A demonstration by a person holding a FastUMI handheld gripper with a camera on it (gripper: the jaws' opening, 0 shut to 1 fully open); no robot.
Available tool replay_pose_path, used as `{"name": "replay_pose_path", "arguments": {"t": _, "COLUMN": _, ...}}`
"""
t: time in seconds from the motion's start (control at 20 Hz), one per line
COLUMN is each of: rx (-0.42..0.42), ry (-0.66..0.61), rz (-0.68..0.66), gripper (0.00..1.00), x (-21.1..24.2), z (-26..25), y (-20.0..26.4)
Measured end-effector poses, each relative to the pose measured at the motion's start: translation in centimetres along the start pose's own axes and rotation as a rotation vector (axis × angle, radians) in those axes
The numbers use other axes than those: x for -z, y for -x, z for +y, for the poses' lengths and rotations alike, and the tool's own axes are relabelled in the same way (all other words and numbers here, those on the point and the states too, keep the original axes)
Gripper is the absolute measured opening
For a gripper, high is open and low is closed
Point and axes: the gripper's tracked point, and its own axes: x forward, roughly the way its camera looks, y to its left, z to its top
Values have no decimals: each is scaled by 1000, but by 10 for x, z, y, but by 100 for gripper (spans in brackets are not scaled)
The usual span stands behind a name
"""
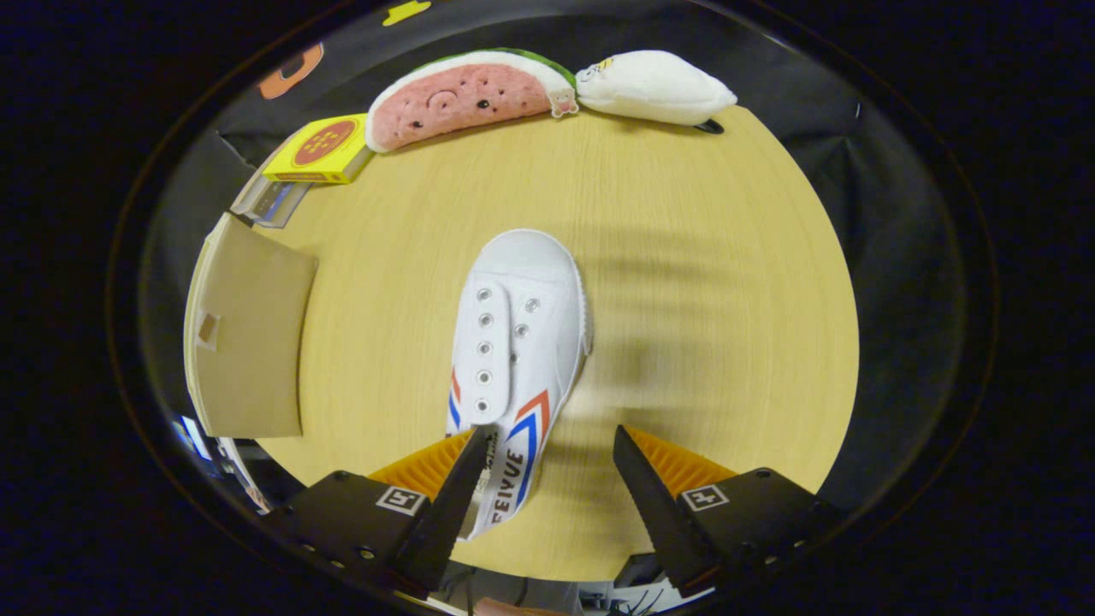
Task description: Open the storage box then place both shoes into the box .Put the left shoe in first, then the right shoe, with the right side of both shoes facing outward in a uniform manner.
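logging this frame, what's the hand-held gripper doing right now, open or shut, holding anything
Hand-held gripper: open, holding nothing; its fingers straddle the heel end of the white canvas shoe on the round wooden table, one fingertip at the shoe's edge.

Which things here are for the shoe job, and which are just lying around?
For the job:
white shoe, partly between the open fingers of the gripper
tan box flap, beside the shoe

Just lying about:
watermelon plush
white plush
yellow box
All three sit at the far edge of the wooden table.
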Motion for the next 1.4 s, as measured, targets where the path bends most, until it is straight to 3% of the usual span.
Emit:
{"name": "replay_pose_path", "arguments": {"t": 0.15, "rx": -41, "ry": -12, "rz": 22, "gripper": 83, "x": 0, "z": 5, "y": -13}}
{"name": "replay_pose_path", "arguments": {"t": 0.2, "rx": -51, "ry": -9, "rz": 20, "gripper": 69, "x": 1, "z": 6, "y": -16}}
{"name": "replay_pose_path", "arguments": {"t": 0.4, "rx": -91, "ry": -30, "rz": 26, "gripper": 40, "x": 1, "z": 14, "y": -19}}
{"name": "replay_pose_path", "arguments": {"t": 0.45, "rx": -85, "ry": -44, "rz": 16, "gripper": 40, "x": 0, "z": 11, "y": -20}}
{"name": "replay_pose_path", "arguments": {"t": 0.6, "rx": -122, "ry": -150, "rz": 32, "gripper": 5, "x": -2, "z": 8, "y": -19}}
{"name": "replay_pose_path", "arguments": {"t": 0.7, "rx": -130, "ry": -134, "rz": 27, "gripper": 1, "x": 6, "z": 8, "y": -15}}
{"name": "replay_pose_path", "arguments": {"t": 0.95, "rx": -167, "ry": -200, "rz": -14, "gripper": 0, "x": 13, "z": 23, "y": 9}}
{"name": "replay_pose_path", "arguments": {"t": 1.2, "rx": -221, "ry": -263, "rz": -110, "gripper": 0, "x": 10, "z": 61, "y": 69}}
{"name": "replay_pose_path", "arguments": {"t": 1.4, "rx": -236, "ry": -212, "rz": -184, "gripper": 0, "x": -4, "z": 121, "y": 129}}
